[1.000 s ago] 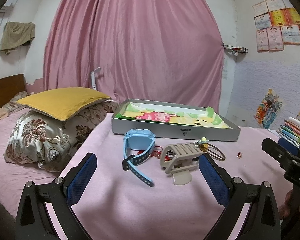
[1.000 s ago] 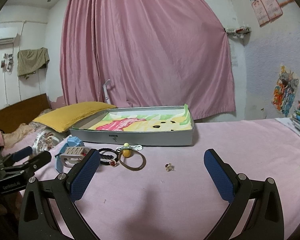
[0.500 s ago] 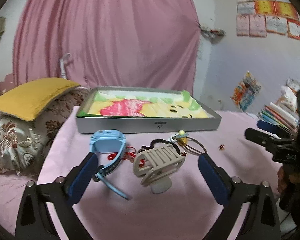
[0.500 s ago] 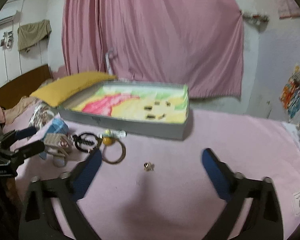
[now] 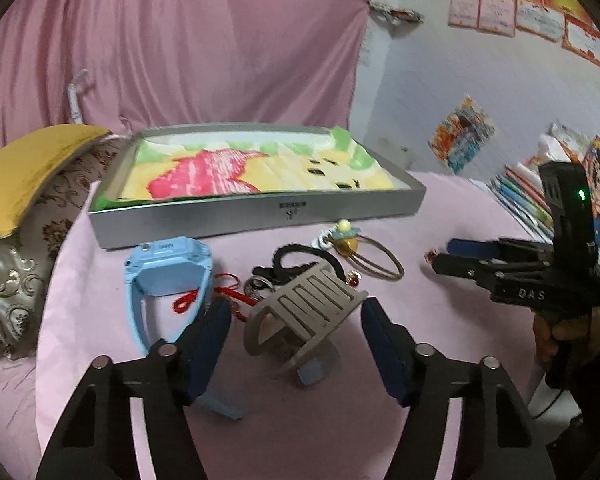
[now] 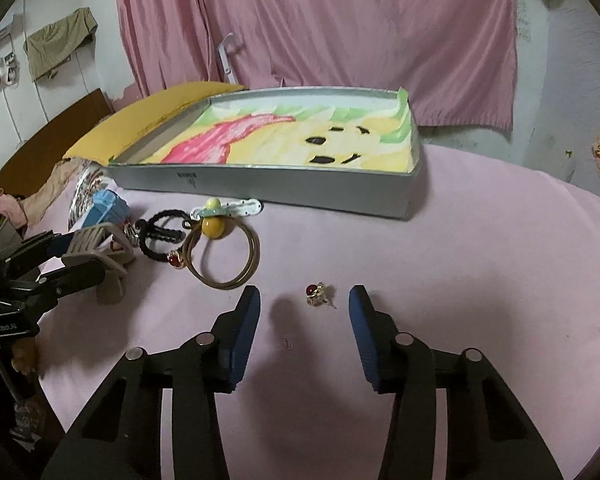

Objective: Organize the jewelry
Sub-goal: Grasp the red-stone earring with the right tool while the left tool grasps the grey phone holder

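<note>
A grey box [image 5: 260, 208] lined with a cartoon bear cloth lies on the pink sheet; it also shows in the right wrist view [image 6: 268, 184]. My left gripper [image 5: 296, 320] is open, its pads on either side of a beige hair claw clip [image 5: 304, 312]. A blue watch [image 5: 168, 276] lies to the clip's left. My right gripper [image 6: 302, 312] is open around a small gold earring with a red bead [image 6: 318, 294]. Gold bangles with a yellow bead [image 6: 222, 256], a white clip [image 6: 236, 208] and a black bracelet [image 6: 160, 236] lie in front of the box.
A yellow pillow [image 5: 28, 168] on a patterned cushion sits left of the box. Stacked books [image 5: 528, 200] lie at the right edge of the bed. A pink curtain [image 6: 320, 28] hangs behind.
Both grippers have moved forward and down. The left now straddles the hair claw clip and the right now straddles the earring; both jaws have narrowed.
</note>
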### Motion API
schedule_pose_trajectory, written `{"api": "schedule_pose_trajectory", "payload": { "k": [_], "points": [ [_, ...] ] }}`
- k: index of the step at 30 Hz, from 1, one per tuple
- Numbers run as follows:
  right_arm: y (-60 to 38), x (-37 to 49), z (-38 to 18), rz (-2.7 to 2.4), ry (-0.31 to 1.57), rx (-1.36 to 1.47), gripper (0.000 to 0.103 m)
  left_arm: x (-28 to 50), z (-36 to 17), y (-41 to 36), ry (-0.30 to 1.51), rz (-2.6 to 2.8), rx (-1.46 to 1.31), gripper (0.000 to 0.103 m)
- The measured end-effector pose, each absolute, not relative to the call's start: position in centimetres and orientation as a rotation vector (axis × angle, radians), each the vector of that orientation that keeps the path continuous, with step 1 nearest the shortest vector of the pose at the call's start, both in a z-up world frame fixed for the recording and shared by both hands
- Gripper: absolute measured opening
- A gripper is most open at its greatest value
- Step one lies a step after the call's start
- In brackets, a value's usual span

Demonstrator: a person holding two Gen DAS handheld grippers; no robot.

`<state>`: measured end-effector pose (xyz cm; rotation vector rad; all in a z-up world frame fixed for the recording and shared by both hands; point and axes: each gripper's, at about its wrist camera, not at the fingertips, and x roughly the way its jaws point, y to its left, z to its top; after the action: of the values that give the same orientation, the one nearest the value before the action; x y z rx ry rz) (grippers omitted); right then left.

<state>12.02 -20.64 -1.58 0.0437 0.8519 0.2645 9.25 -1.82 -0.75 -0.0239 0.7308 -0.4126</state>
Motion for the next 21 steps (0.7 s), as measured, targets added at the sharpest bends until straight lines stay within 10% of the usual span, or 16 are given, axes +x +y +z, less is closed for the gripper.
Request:
{"api": "schedule_pose_trajectory", "payload": {
  "k": [15,21],
  "points": [
    [-19.4,12.8,-1.7,0.243,0.898,-0.047,0.034,10.2,-1.5,-3.8,0.821,-0.471,0.083,0.036],
    [-19.9,12.8,-1.6,0.25,0.895,-0.034,0.012,10.1,-1.3,-4.1,0.823,-0.462,0.075,0.027]
  ]
}}
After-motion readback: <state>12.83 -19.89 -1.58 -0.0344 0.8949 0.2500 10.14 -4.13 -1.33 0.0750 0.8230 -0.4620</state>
